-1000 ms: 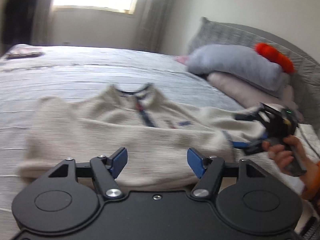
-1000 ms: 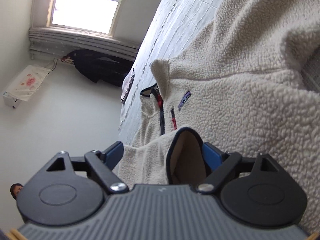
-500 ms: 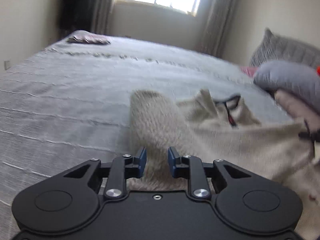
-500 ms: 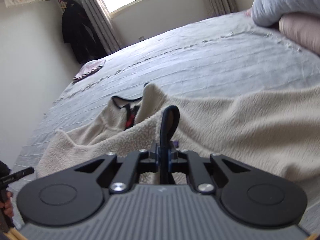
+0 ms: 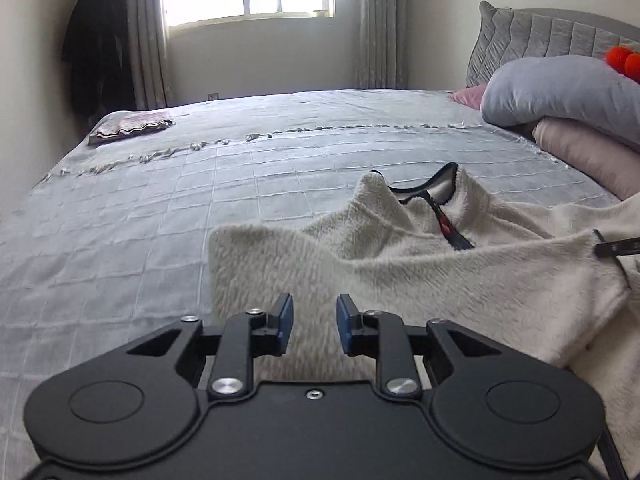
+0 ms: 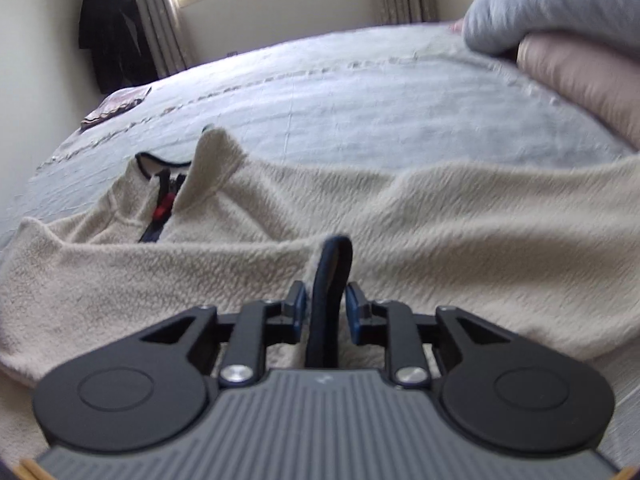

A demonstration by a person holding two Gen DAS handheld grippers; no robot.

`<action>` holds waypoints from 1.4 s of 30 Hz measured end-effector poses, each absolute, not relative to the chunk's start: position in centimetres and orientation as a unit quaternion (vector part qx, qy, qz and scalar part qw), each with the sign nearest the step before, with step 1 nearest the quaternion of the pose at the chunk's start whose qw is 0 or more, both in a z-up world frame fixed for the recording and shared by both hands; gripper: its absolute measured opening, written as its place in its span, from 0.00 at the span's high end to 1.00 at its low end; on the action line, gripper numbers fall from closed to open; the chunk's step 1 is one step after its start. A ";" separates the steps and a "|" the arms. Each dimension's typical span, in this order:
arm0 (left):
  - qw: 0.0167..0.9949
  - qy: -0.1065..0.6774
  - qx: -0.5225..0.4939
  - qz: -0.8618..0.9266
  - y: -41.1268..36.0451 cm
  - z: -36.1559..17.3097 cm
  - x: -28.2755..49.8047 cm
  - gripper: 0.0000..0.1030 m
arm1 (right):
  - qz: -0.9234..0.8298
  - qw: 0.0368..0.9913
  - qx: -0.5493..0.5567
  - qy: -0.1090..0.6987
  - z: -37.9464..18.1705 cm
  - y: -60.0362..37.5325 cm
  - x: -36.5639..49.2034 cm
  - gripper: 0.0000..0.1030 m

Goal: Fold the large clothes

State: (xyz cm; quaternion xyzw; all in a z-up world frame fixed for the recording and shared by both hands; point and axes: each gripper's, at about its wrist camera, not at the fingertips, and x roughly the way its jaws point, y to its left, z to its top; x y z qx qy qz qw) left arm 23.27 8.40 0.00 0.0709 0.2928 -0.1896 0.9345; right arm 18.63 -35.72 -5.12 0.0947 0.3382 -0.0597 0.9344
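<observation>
A cream fleece pullover point(image 5: 420, 280) with a dark-trimmed collar and short zip lies on the grey bedspread point(image 5: 200, 200); it also shows in the right wrist view point(image 6: 360, 216). My left gripper point(image 5: 314, 322) hovers just above the fleece's left edge, its jaws a little apart with nothing between them. My right gripper point(image 6: 326, 308) has the dark-trimmed cuff point(image 6: 332, 276) standing between its jaws, which stand slightly apart beside it. The right gripper's tip point(image 5: 616, 246) shows at the right edge of the left wrist view.
Grey point(image 5: 560, 92) and pink point(image 5: 580, 152) pillows lie at the right by the padded headboard point(image 5: 540, 36). A small folded cloth point(image 5: 128, 126) lies at the bed's far left corner. A dark garment point(image 5: 96, 60) hangs by the window.
My left gripper narrowed from wide open, then opened a little, and moved to the fleece's left edge. My right gripper closed on the cuff, then its jaws loosened slightly.
</observation>
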 end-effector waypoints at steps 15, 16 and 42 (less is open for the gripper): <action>0.947 0.305 0.010 -0.104 10.2 -5.0 28.4 0.73 | -0.030 0.928 0.073 0.363 -7.3 -36.0 18.7 0.77; 0.948 0.300 0.004 -0.111 10.4 -4.3 27.4 0.73 | -0.023 0.928 0.084 0.361 -6.8 -36.6 18.1 0.73; 0.937 0.325 -0.057 -0.117 12.2 1.9 9.7 0.05 | -0.321 0.886 0.242 0.231 0.7 -64.2 4.6 0.14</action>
